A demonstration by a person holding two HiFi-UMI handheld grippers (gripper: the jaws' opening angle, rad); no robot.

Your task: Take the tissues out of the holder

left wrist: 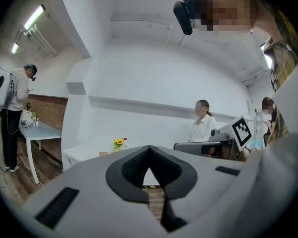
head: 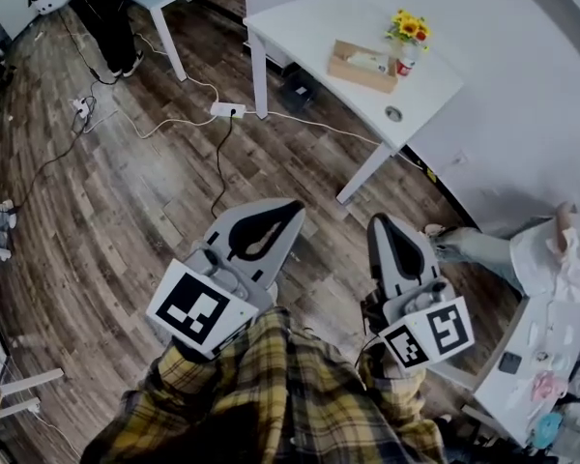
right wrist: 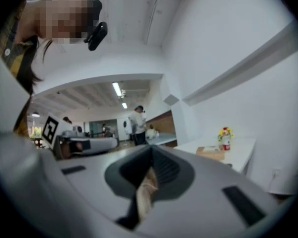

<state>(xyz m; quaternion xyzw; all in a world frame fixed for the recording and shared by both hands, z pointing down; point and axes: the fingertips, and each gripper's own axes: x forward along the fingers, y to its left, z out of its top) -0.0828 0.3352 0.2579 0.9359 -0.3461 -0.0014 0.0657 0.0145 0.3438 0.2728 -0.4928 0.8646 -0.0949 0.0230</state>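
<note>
- Your left gripper (head: 292, 207) and right gripper (head: 380, 221) are both clenched on nothing;
- the wooden tissue holder (head: 363, 67) sits on the white table (head: 300, 17), well ahead and rightward; your right gripper is nearer.

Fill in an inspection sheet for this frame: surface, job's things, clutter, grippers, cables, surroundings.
Surface: white table, mostly bare, standing on a wooden floor.
Job's things: wooden tissue holder on the table, with tissues lying in it.
Clutter: bottle of yellow flowers beside the holder; round port in the tabletop.
Grippers: left gripper shut, empty. Right gripper shut; a tan patch in its gap may only be floor. Both are over the floor, short of the table.
Cables: white cables and a power strip on the floor near the table legs.
Surroundings: standing person far left; seated person at right.
</note>
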